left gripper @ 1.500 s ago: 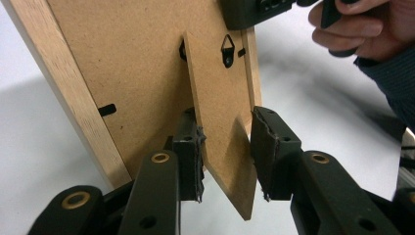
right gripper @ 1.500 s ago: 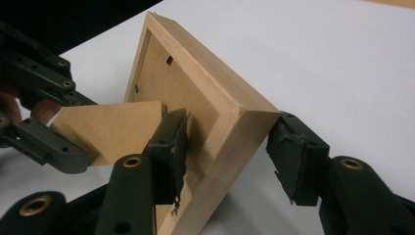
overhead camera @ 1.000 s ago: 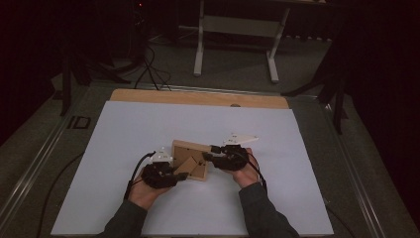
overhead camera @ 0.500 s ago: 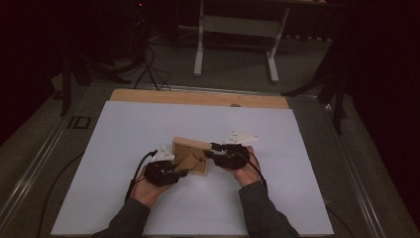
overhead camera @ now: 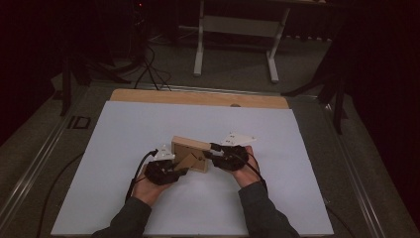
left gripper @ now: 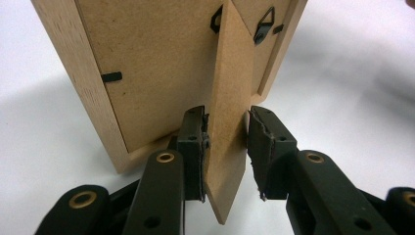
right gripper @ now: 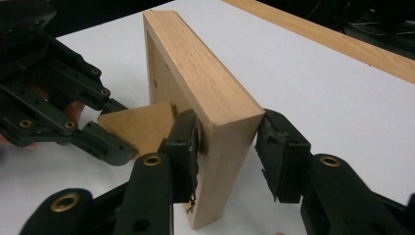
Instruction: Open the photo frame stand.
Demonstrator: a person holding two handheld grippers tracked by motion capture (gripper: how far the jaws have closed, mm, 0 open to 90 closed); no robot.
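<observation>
A light wooden picture frame (overhead camera: 190, 153) stands on the white table with its fibreboard back toward me. The left gripper (overhead camera: 184, 171) comes at it from the near left. In the left gripper view that gripper (left gripper: 225, 147) has its pads against the frame's fold-out stand (left gripper: 227, 98), which sticks out from the back (left gripper: 147, 63). The right gripper (overhead camera: 210, 151) reaches in from the right. Its jaws have just been closing, and in the right gripper view they (right gripper: 227, 152) clamp the frame's thick side edge (right gripper: 205, 78). The left gripper (right gripper: 122, 129) and the stand (right gripper: 142, 122) show there at the left.
A white sheet (overhead camera: 148, 129) covers the table, with a wooden strip (overhead camera: 198, 97) along its far edge. Beyond it stand a white leg frame (overhead camera: 200, 44) and floor cables (overhead camera: 148, 69). A black hanger (left gripper: 264, 24) and turn clips (left gripper: 111, 77) sit on the frame's back.
The left hand has edged a little toward the frame. The frame and the right hand stay where they were.
</observation>
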